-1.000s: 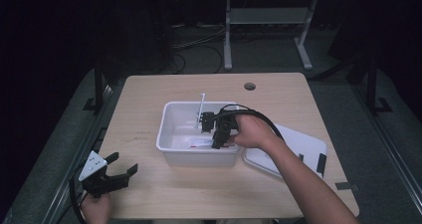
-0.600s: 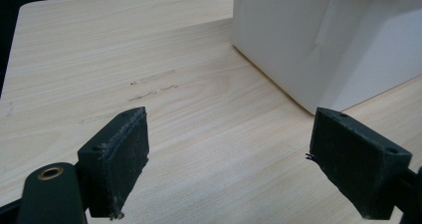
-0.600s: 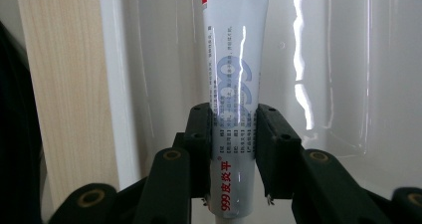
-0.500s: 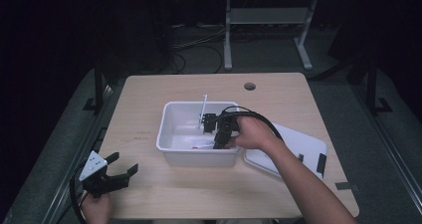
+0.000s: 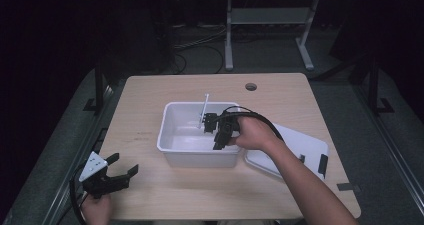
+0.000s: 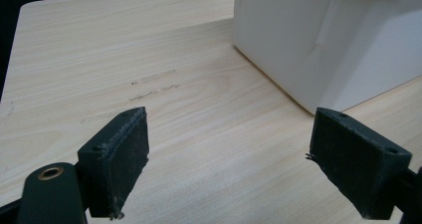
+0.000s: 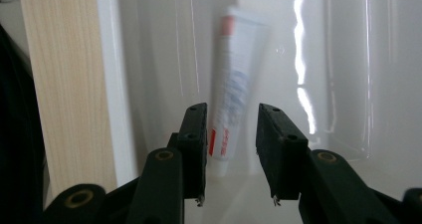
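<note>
Nearest the person, at the front left corner of the pale wooden tabletop (image 5: pixel 150 105), the left gripper (image 5: pixel 116 176) rests in a hand at the edge, its jaws spread wide with nothing between them. In the left gripper view those jaws frame bare wood, with the outer wall of the white rectangular plastic bin (image 6: pixel 318 40) rising just beyond the right-hand jaw and apart from it.

Farther in, the bin (image 5: pixel 172 130) sits near the middle of the tabletop. Just to its right lies a flat white plastic lid with black clips (image 5: pixel 300 150), partly under the person's right forearm.

The right gripper (image 5: pixel 219 135) reaches down into the bin from the right side, held in the right hand (image 5: pixel 252 134). In the right gripper view its jaws stand partly open, a narrow gap between them, gripping nothing. Beyond the jaw tips a white toothpaste tube with red and blue print (image 7: pixel 231 92) is in the bin by its left wall, its lower end showing in the gap between the jaws; whether it touches them I cannot tell. The tube looks slightly blurred.

In the high view a thin white stick-like object (image 5: pixel 204 109) leans up from the bin at its far wall.
</note>
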`<action>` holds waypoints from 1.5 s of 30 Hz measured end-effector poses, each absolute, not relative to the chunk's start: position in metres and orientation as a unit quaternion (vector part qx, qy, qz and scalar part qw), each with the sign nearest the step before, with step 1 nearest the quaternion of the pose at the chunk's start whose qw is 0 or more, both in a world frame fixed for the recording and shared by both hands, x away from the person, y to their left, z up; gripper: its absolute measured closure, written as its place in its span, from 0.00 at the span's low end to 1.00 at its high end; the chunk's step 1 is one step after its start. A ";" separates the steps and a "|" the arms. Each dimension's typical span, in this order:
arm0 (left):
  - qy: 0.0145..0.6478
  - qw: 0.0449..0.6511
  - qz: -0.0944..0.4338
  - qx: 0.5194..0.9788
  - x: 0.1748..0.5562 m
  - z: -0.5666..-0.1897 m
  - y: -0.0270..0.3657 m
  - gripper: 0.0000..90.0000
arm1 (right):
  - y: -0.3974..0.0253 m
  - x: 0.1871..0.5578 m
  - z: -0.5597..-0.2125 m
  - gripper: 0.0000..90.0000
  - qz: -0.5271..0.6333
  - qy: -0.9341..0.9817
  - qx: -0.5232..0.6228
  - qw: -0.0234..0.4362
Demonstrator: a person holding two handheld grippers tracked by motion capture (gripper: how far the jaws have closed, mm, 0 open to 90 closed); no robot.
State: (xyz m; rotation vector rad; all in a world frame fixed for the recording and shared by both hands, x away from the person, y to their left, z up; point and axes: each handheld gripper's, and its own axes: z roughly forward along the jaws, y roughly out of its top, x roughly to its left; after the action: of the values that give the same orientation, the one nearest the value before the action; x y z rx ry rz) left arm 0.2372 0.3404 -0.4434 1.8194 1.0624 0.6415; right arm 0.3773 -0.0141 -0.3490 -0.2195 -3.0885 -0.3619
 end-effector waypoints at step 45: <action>0.428 0.449 0.260 0.740 0.238 -0.444 0.338 0.17 | -0.097 0.358 -0.267 0.58 -0.170 -0.976 -0.123 -0.056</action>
State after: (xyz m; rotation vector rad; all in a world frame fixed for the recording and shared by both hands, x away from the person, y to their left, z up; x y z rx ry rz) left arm 0.2376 0.3379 -0.4438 1.8305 1.0600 0.6441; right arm 0.3581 -0.0974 -0.2667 -0.4001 -3.1802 -0.5549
